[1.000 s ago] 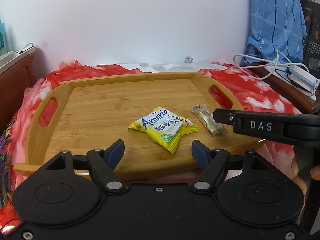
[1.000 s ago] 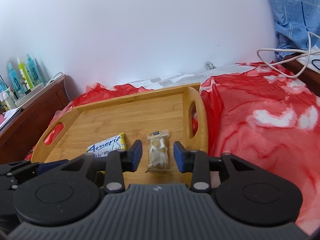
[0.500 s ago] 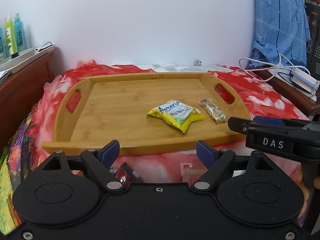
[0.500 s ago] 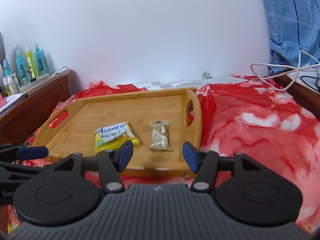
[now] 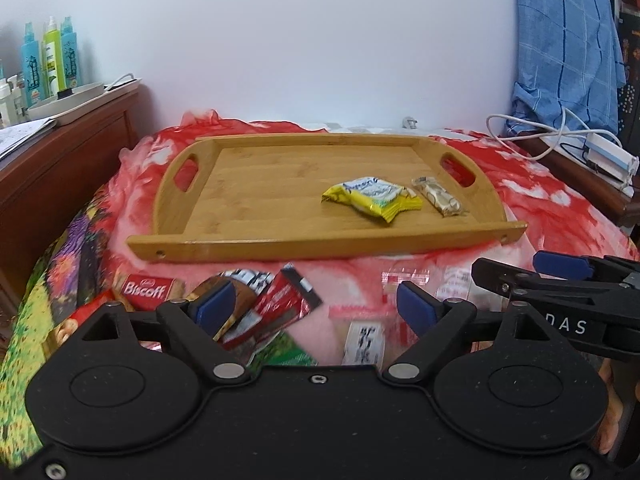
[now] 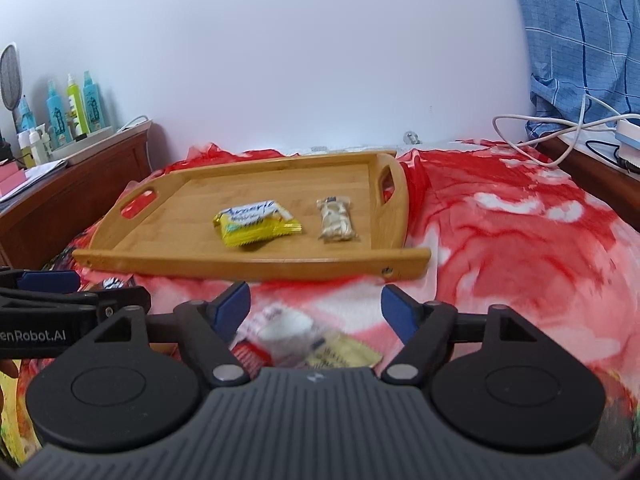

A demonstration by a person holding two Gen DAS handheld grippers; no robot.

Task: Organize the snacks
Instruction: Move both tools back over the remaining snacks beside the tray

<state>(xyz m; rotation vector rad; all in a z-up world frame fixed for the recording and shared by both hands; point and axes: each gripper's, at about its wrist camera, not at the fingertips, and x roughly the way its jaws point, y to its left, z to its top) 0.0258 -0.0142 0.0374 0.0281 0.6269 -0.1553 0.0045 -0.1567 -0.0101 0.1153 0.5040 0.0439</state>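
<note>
A bamboo tray [image 5: 256,184] [image 6: 280,184] rests on a red blanket. On it lie a yellow snack packet [image 5: 372,199] [image 6: 256,223] and, to its right, a clear packet of pale nuts [image 5: 439,201] [image 6: 336,219]. Loose snacks lie on the blanket in front of the tray: a red Biscoff pack [image 5: 148,290], a red sachet [image 5: 276,308] and clear packets [image 5: 362,336] [image 6: 312,340]. My left gripper [image 5: 314,306] hangs over this pile, its jaws opening, nothing between them. My right gripper [image 6: 316,306] is beside it, jaws also opening and empty.
A wooden cabinet [image 5: 60,152] with bottles [image 5: 50,56] stands on the left. A white cable and power strip [image 5: 600,152] lie on a ledge on the right below a blue checked cloth [image 5: 560,40]. A white wall is behind the tray.
Both grippers have pulled back from the tray and opened wider. The right gripper drew away from the nut packet. The snack pile in front of the tray has come into view.
</note>
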